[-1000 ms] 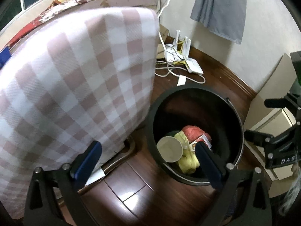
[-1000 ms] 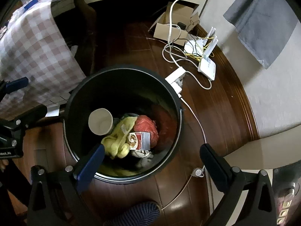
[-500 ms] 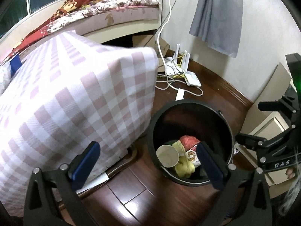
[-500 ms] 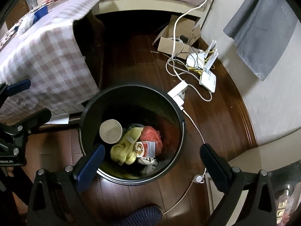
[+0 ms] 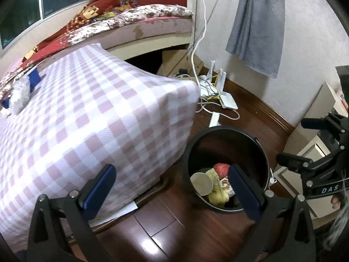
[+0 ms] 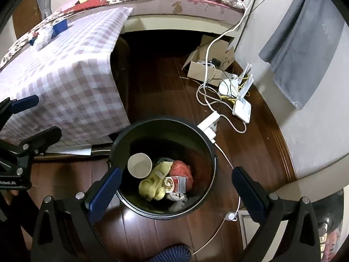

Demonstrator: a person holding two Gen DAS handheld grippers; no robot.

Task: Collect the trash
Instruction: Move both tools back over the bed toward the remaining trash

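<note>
A black round trash bin (image 6: 122,144) stands on the dark wood floor beside a table under a pink checked cloth (image 6: 65,87). Inside lie a white paper cup (image 6: 139,165), a yellow crumpled wrapper (image 6: 152,183), a red bag (image 6: 182,170) and a printed packet (image 6: 175,184). The bin also shows in the left wrist view (image 5: 259,148) with the cup (image 5: 201,183). My right gripper (image 6: 174,182) is open and empty above the bin. My left gripper (image 5: 172,180) is open and empty, above the floor between cloth and bin. On the cloth lie a clear plastic wad (image 6: 43,36) and a blue item (image 6: 60,26).
A power strip (image 6: 209,121), white routers (image 6: 242,107), tangled cables and an open cardboard box (image 6: 207,72) lie on the floor behind the bin. A bed (image 5: 130,21) is at the back. A grey towel (image 5: 259,26) hangs on the wall. A white cabinet (image 5: 314,146) stands right.
Both grippers have risen and pulled back from the bin, so the bin looks smaller and the tabletop and bed have come into view. Both stay open and empty.
</note>
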